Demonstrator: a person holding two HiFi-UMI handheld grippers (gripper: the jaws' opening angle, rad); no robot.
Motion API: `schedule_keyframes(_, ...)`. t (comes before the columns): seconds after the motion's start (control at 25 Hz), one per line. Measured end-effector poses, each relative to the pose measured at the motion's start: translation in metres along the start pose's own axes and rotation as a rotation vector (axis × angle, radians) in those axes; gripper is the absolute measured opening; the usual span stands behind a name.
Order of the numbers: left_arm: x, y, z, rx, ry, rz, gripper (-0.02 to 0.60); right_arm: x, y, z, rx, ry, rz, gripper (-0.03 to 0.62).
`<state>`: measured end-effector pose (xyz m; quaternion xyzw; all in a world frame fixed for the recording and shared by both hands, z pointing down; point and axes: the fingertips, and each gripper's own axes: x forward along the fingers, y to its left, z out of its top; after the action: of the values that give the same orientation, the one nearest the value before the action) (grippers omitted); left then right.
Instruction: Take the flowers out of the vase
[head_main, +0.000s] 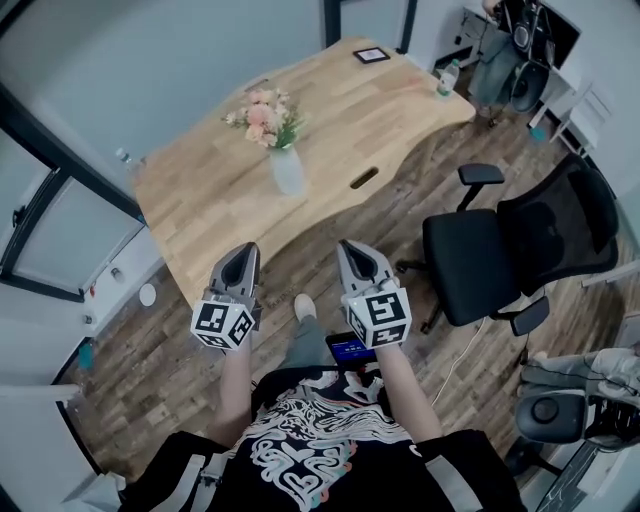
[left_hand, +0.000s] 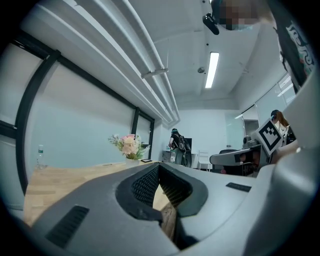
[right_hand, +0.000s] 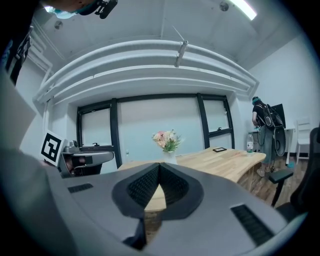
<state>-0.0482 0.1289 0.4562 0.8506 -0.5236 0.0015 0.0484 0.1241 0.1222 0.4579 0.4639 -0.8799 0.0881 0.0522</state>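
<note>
- The flowers (head_main: 263, 115) are sitting in the vase (head_main: 287, 171) on the surface (head_main: 200, 205), at 12 o'clock, well apart from both grippers.
- The left gripper (head_main: 243, 252) and right gripper (head_main: 352, 247) are pointing that way, jaws clenched on nothing.

Both arms reach forward side by side, left gripper (head_main: 243, 262) and right gripper (head_main: 355, 259) with jaws closed, empty.

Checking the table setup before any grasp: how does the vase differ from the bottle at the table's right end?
The vase holds flowers; the bottle holds none. The vase stands near the middle of the table; the bottle stands by the edge at its right end. The vase looks pale and wide-bodied; the bottle is slimmer, with a greenish band. Both stand upright on the wooden table.
</note>
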Motion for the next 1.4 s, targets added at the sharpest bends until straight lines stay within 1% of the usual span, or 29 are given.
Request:
schedule_keyframes(0.16, 0.042, 0.032, 0.008, 0.010, 0.002, -0.027, 0.003, 0.052, -0.017, 0.016, -0.012, -0.010, 0.004, 0.005)
schedule_keyframes(0.32, 0.083, 0.071, 0.016, 0.011, -0.002, -0.038, 0.003, 0.101, -0.017, 0.044, -0.043, -0.083, 0.073, 0.006)
schedule_keyframes(0.52, 0.123, 0.109, 0.017, 0.008, 0.016, -0.055, 0.003, 0.147, -0.024, 0.049, -0.110, -0.057, 0.071, 0.005)
schedule_keyframes(0.64, 0.141, 0.127, 0.020, 0.002, 0.010, -0.069, 0.003, 0.171, -0.033, 0.048, -0.116, -0.047, 0.072, 0.006)
schedule_keyframes(0.8, 0.152, 0.140, 0.019, -0.002, 0.003, -0.097, 0.003, 0.194, -0.036, 0.040, -0.113, -0.025, 0.071, 0.005)
schedule_keyframes(0.96, 0.160, 0.154, 0.015, -0.011, -0.004, -0.101, 0.003, 0.211, -0.034, 0.034, -0.128, -0.002, 0.069, 0.006)
schedule_keyframes(1.24, 0.174, 0.160, 0.013, -0.022, 0.009, -0.104, 0.003, 0.216, -0.041, 0.032, -0.140, 0.034, 0.055, 0.006)
schedule_keyframes(1.4, 0.182, 0.156, 0.017, -0.004, -0.004, -0.124, 0.003, 0.223, -0.044, 0.028, -0.154, 0.050, 0.068, 0.006)
